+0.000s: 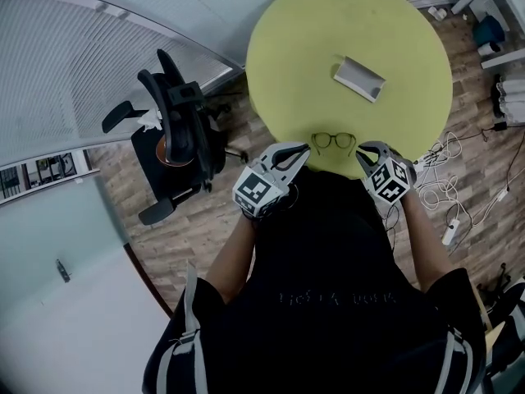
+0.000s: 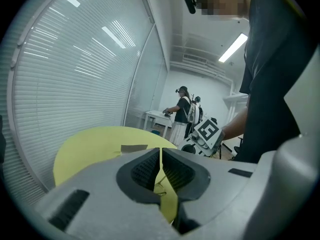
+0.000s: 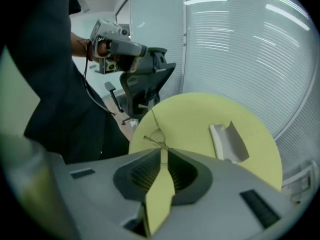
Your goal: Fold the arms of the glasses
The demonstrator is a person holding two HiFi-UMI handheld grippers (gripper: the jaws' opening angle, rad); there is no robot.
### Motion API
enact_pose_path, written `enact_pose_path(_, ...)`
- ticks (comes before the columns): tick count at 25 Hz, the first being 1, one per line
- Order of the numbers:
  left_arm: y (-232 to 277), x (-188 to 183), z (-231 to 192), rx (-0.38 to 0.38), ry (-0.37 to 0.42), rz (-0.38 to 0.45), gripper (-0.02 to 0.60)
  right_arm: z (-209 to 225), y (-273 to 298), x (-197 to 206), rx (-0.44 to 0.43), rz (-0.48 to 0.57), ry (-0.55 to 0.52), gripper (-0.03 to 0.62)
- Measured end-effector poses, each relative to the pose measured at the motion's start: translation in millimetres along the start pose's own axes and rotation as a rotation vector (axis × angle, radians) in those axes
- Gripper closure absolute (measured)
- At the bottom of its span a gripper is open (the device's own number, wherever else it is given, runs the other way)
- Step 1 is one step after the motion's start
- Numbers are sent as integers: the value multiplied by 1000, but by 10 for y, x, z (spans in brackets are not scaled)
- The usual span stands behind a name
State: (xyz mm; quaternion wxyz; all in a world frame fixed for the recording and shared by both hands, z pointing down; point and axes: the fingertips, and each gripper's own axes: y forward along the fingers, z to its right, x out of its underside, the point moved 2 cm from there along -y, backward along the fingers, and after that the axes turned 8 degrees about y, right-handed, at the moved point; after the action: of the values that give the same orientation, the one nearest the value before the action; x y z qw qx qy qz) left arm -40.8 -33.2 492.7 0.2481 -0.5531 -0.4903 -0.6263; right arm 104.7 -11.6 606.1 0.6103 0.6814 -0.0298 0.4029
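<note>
A pair of thin dark-rimmed glasses (image 1: 334,141) lies with its arms open near the front edge of the round yellow table (image 1: 295,48). My left gripper (image 1: 300,151) hovers just left of the glasses, jaws together and empty. My right gripper (image 1: 366,149) hovers just right of them, also shut with nothing in it. In the right gripper view the glasses (image 3: 155,134) lie right beyond the closed tips of the right gripper (image 3: 163,152). In the left gripper view the left gripper (image 2: 160,153) shows only a thin slit between its pads.
A grey open glasses case (image 1: 358,78) sits further back on the table. A black office chair (image 1: 176,130) stands left of the table. Cables and a power strip (image 1: 449,203) lie on the wooden floor to the right. Another person (image 2: 181,111) stands at a far desk.
</note>
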Motion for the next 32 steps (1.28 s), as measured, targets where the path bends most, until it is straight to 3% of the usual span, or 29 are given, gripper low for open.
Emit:
enact_pose_path(12, -54, 56, -51, -21, -38, 0, 552, 16, 283, -19, -45, -56, -56, 560)
enact_pose_path(32, -167, 133, 56, -24, -73, -34, 552, -80, 806, -271, -85, -66, -6, 561)
